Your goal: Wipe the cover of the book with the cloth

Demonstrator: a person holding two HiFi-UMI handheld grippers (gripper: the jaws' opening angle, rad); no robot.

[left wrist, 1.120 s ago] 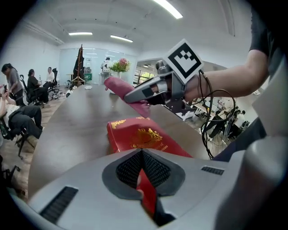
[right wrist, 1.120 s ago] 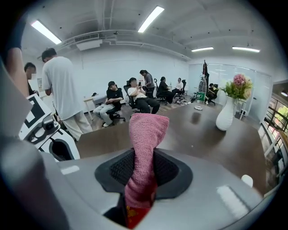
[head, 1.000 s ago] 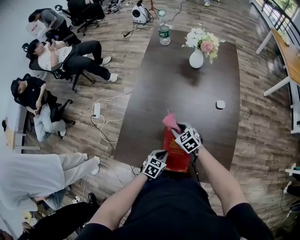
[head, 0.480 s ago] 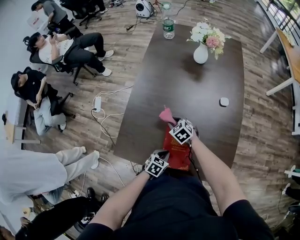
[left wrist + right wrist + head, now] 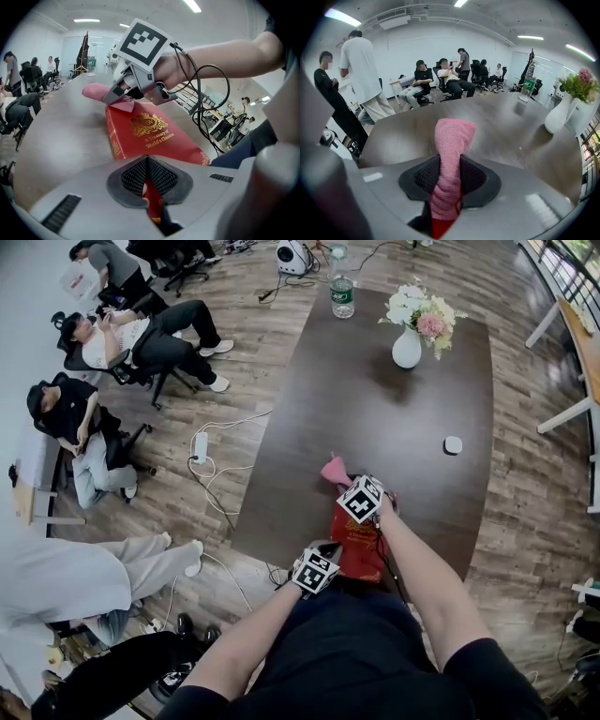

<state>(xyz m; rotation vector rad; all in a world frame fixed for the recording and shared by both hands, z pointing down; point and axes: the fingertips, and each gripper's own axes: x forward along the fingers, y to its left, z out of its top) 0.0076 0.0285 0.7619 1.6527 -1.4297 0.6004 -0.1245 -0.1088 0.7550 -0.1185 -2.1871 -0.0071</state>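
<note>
At the dark brown table's [image 5: 375,418] near edge: left gripper [image 5: 148,180] is clamping the red gilt-stamped hardcover book [image 5: 154,133], seemingly stiff, by its near edge; right gripper [image 5: 451,177] is pinching the pink terry cloth [image 5: 453,136], soft and limp, at the cover's far end.

The red book [image 5: 150,136] bears gold cover lettering reading "A Treasury of World's Classics" under a crest.
</note>
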